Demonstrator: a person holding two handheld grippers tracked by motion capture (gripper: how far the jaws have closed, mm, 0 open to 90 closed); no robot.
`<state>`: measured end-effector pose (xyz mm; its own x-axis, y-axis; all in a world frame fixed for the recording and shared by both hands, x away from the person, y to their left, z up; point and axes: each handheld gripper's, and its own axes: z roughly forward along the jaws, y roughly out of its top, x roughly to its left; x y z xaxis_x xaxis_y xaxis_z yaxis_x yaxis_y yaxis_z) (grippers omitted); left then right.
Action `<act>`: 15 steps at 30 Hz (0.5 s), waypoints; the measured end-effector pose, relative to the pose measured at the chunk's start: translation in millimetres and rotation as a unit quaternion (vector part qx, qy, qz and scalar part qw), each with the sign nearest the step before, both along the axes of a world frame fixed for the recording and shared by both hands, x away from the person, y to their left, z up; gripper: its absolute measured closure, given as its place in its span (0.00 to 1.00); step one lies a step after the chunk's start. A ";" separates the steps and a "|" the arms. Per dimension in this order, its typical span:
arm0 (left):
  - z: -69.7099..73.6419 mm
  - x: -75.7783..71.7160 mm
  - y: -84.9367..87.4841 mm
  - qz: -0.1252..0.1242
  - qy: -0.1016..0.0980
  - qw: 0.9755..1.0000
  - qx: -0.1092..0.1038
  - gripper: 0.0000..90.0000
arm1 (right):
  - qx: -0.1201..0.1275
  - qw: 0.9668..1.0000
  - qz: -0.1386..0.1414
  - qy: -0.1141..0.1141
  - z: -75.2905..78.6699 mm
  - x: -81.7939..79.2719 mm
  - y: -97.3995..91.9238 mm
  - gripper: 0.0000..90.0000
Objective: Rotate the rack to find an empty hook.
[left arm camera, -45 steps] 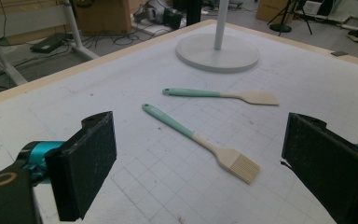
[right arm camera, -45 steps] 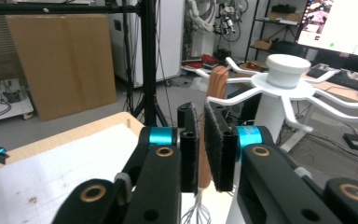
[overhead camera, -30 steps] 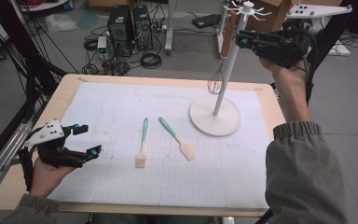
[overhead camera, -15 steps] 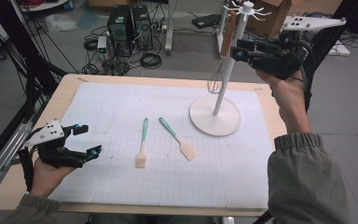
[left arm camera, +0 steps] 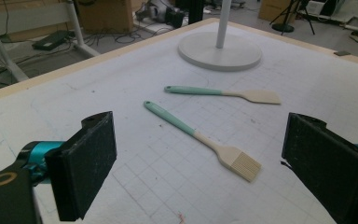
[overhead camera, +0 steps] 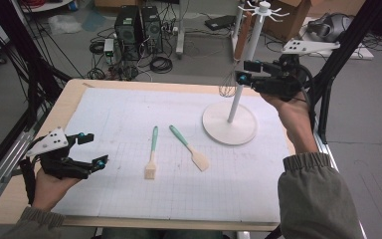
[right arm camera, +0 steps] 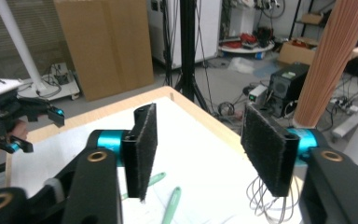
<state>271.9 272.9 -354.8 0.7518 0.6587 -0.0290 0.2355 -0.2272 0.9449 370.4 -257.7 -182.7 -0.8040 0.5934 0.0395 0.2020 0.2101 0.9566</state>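
While the right gripper (overhead camera: 242, 71) hangs beside the white utensil stand (overhead camera: 229, 124), its jaws stand apart with nothing between them.

Right jaws have just been opening; the wire whisk (overhead camera: 226, 86) hangs from the stand just beside them, and a brown wooden-handled utensil (overhead camera: 240, 37) hangs higher on the same stand. Left gripper (overhead camera: 92, 149) rests at the bench (overhead camera: 74, 89) near-left edge, jaws wide and empty. On the white gridded mat (overhead camera: 129, 119), a green-handled pastry brush (overhead camera: 152, 158) and a green-handled wooden spatula (overhead camera: 190, 148) lie near each other, apart, between the left gripper and the stand base.
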 end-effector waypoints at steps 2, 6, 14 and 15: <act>0.2 -0.4 0.8 0.001 -0.001 1.000 0.000 0.12 | 0.001 1.000 0.002 0.002 -5.0 -1.1 1.6 0.48; 1.1 -1.6 0.5 0.001 -0.001 1.000 0.000 0.12 | 0.002 1.000 0.004 0.006 -13.3 -4.5 4.1 0.46; 2.9 -1.3 -0.1 -0.001 -0.004 1.000 0.001 0.12 | 0.003 1.000 0.008 0.012 -26.6 -7.7 5.4 0.46; 2.4 -1.4 -0.1 0.000 -0.003 1.000 0.001 0.12 | 0.002 1.000 0.007 0.013 -28.0 -7.7 5.7 0.46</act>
